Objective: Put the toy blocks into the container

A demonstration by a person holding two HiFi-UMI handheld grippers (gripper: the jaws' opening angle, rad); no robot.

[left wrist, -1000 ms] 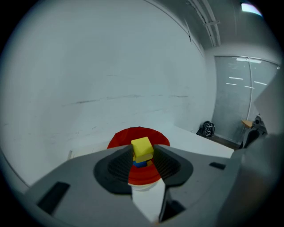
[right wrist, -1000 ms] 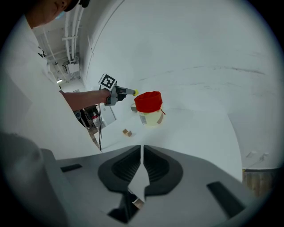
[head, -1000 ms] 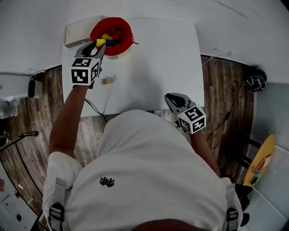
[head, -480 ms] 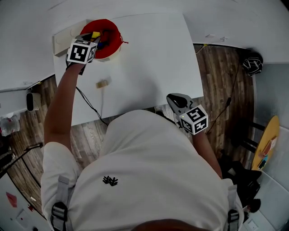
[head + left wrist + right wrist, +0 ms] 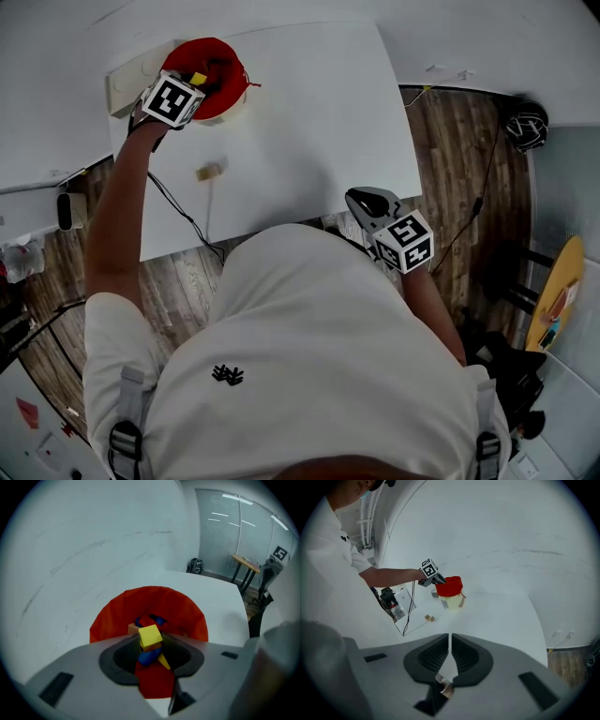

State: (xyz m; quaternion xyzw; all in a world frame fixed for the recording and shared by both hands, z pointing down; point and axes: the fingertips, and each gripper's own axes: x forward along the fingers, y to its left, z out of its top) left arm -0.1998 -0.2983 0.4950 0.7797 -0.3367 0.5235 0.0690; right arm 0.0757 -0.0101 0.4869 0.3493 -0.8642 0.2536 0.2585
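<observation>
Over the red container's (image 5: 117, 616) blocks (image 5: 151, 619), left tongs (image 5: 152, 645) grip a yellow block (image 5: 150, 635).

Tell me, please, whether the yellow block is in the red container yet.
Not in: the yellow block sits gripped between the left gripper's jaws, above the container's open mouth.

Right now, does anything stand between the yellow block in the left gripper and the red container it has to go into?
Nothing visible does. The left gripper holds the yellow block over the open mouth of the red container. Past the block, only the blocks already inside can be seen.
</observation>
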